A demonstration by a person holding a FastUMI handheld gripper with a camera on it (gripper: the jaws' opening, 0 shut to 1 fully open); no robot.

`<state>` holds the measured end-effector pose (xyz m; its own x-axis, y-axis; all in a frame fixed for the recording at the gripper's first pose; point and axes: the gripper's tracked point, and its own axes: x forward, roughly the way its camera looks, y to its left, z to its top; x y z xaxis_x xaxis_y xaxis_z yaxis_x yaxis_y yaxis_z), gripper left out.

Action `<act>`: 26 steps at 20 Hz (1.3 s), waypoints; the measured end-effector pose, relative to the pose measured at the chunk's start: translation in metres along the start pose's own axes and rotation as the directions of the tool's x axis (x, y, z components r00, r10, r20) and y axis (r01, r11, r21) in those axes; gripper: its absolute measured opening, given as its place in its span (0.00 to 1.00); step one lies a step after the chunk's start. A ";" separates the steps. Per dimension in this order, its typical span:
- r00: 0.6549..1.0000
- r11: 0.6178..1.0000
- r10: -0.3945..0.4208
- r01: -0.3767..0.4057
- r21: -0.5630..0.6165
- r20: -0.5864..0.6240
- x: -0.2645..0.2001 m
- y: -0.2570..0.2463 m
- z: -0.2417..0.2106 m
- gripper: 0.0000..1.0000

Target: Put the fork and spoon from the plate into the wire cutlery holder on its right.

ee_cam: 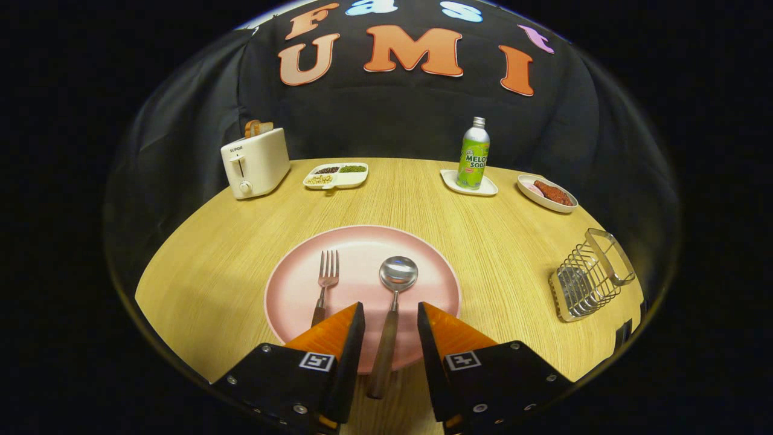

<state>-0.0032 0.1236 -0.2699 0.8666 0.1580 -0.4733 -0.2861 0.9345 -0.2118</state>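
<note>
Gripper view: claw [391, 323] wide open, holds nothing; spoon [394, 302] handle lies btwn its fingers, untouched, bowl pointing away. Fork [324, 284] just left, parallel, tines away. Both on pink plate [290, 290]. Wire holder [589, 278] to the right on worktop [211, 254], well apart from plate.

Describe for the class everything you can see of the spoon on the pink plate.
The spoon has a shiny round metal bowl and a slim brown, wood-looking handle. It lies flat on the pink plate, bowl pointing away, right of the fork and apart from it. Its handle overhangs the plate's near rim, running between the open fingers of the hand-held gripper, which do not seem to touch it.
</note>
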 end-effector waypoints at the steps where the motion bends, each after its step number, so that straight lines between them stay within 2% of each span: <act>1: 1.000 1.000 -0.003 0.003 -0.002 -0.007 0.002 0.000 -0.002 0.49; 5: 0.998 1.000 -0.009 0.009 -0.002 -0.054 0.010 0.001 -0.014 0.34; 7: 0.998 1.000 -0.028 0.028 0.007 -0.053 0.009 -0.004 -0.012 0.21; 8: 0.998 0.999 -0.030 0.031 0.019 -0.053 0.007 -0.003 -0.009 0.10; 10: 0.999 0.999 -0.020 0.021 0.027 -0.043 0.003 -0.002 -0.002 0.05; 19: 0.999 0.996 0.020 -0.015 0.084 -0.049 -0.031 -0.016 0.037 0.04; 26: 0.998 0.997 -0.053 0.055 0.059 -0.044 -0.059 -0.070 0.067 0.05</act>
<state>-0.0070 0.0702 -0.1700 0.8614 0.0943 -0.4991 -0.2133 0.9590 -0.1868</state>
